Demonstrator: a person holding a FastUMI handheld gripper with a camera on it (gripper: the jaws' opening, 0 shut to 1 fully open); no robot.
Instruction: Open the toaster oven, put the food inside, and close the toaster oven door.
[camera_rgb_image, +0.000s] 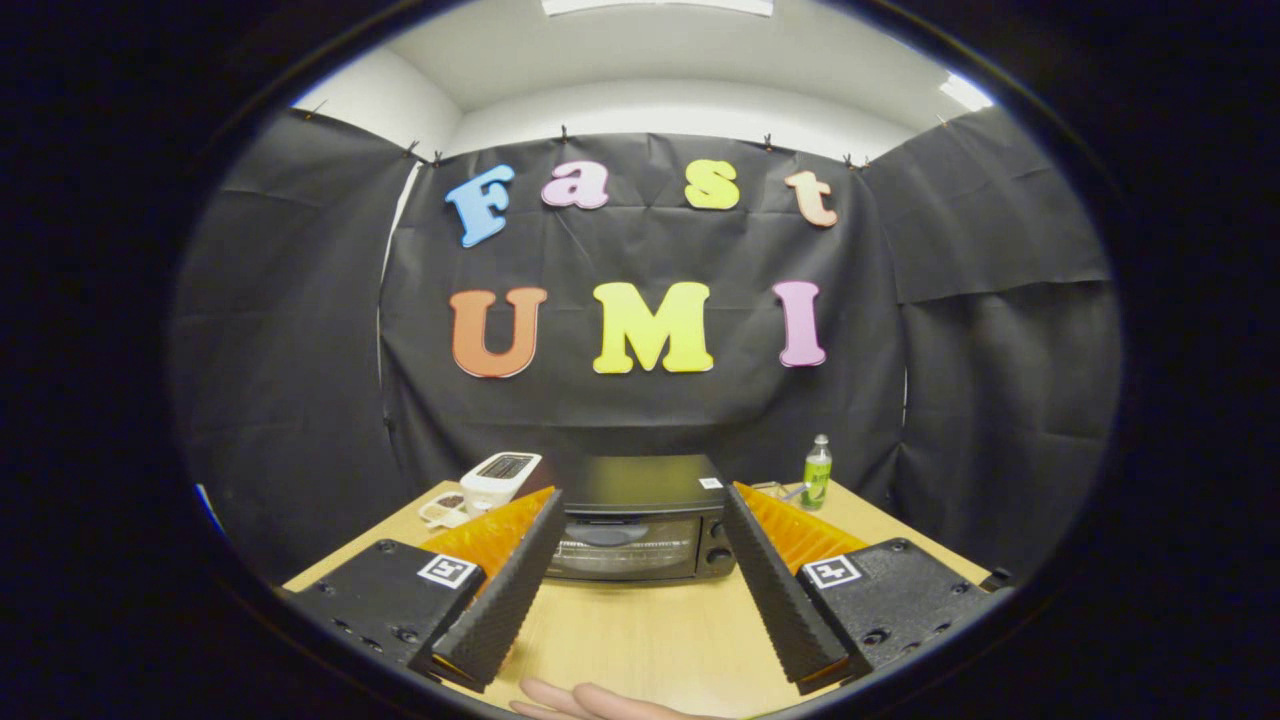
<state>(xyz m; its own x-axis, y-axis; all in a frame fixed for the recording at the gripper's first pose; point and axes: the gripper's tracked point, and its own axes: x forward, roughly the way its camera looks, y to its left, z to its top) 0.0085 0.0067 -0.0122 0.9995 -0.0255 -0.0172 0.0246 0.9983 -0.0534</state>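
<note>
A black toaster oven stands on the wooden table, its glass door shut and its knobs on the right side. It sits beyond my fingertips, framed in the gap between them. My gripper is open and holds nothing; its fingers spread wide above the table. I cannot make out the food.
A white pop-up toaster stands left of the oven with its cord coiled in front. A green bottle stands to the oven's right near the back. A person's hand rests on the table's near edge between the fingers.
</note>
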